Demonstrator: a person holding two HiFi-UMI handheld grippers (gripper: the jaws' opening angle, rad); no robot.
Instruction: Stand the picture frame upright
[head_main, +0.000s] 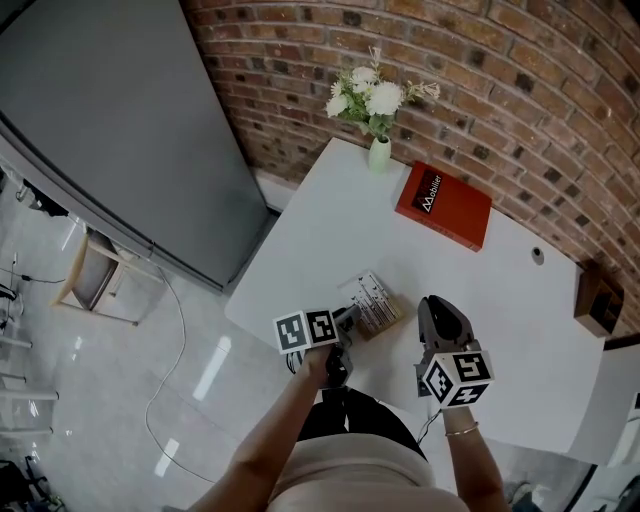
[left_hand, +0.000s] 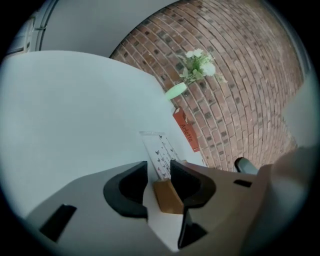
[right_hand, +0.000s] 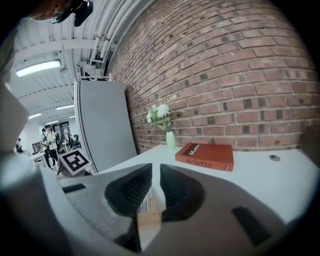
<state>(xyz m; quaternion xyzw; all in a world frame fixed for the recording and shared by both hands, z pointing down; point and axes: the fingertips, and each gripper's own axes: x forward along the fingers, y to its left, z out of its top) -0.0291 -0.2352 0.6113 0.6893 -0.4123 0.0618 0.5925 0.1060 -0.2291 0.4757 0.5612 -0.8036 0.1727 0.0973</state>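
The picture frame (head_main: 375, 303) is a printed panel with a wooden edge, low on the white table (head_main: 330, 225) near its front edge. My left gripper (head_main: 345, 322) is at the frame's near-left corner. In the left gripper view the jaws (left_hand: 159, 172) are closed in on the wooden edge (left_hand: 167, 197), and the butterfly-print panel (left_hand: 159, 149) runs away from them. My right gripper (head_main: 440, 318) hovers to the right of the frame, apart from it. Its jaws (right_hand: 156, 175) are nearly together with nothing between them, and the frame (right_hand: 145, 204) shows beyond the gap.
A red book (head_main: 443, 205) lies at the back of the table by the brick wall. A pale green vase of white flowers (head_main: 379, 150) stands left of it. A small round disc (head_main: 538, 255) sits at the right. A grey cabinet (head_main: 110, 120) stands left of the table.
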